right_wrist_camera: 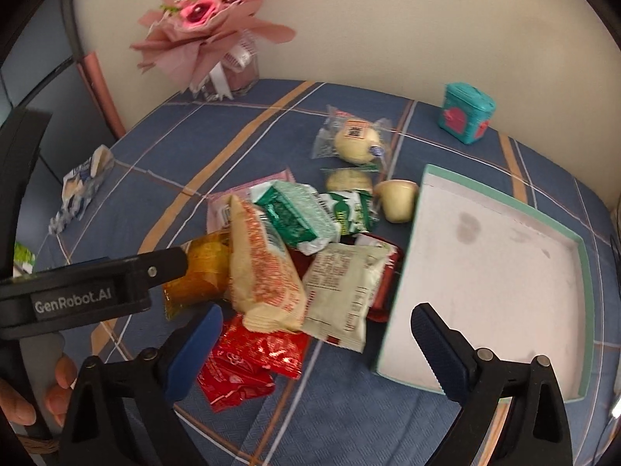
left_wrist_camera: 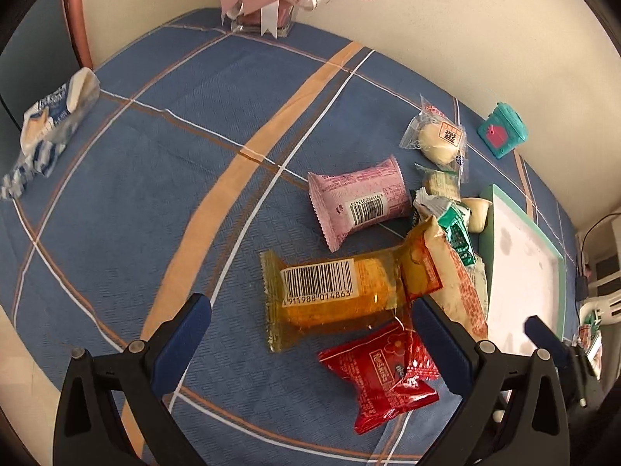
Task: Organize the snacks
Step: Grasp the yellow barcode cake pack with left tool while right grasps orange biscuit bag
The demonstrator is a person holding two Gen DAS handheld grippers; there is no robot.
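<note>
A pile of snacks lies on the blue plaid tablecloth beside a shallow teal-rimmed white tray (right_wrist_camera: pixel 500 272). My left gripper (left_wrist_camera: pixel 310 310) is open and empty, just above an orange packet with a barcode (left_wrist_camera: pixel 333 291) and a red packet (left_wrist_camera: pixel 384 376). A pink packet (left_wrist_camera: pixel 357 198) lies beyond them. My right gripper (right_wrist_camera: pixel 316 320) is open and empty over a cream-and-orange packet (right_wrist_camera: pixel 264 268), a white packet (right_wrist_camera: pixel 341 291) and the red packet (right_wrist_camera: pixel 248 361). The tray also shows in the left wrist view (left_wrist_camera: pixel 520 268), at the right.
Green packets (right_wrist_camera: pixel 306 213), a clear-wrapped bun (right_wrist_camera: pixel 353 139) and a small cream cup (right_wrist_camera: pixel 396 198) lie behind the pile. A teal tin (right_wrist_camera: pixel 465 112) stands far right. A pink bouquet (right_wrist_camera: pixel 205 27) stands at the back. A blue-white packet (left_wrist_camera: pixel 54 124) lies far left.
</note>
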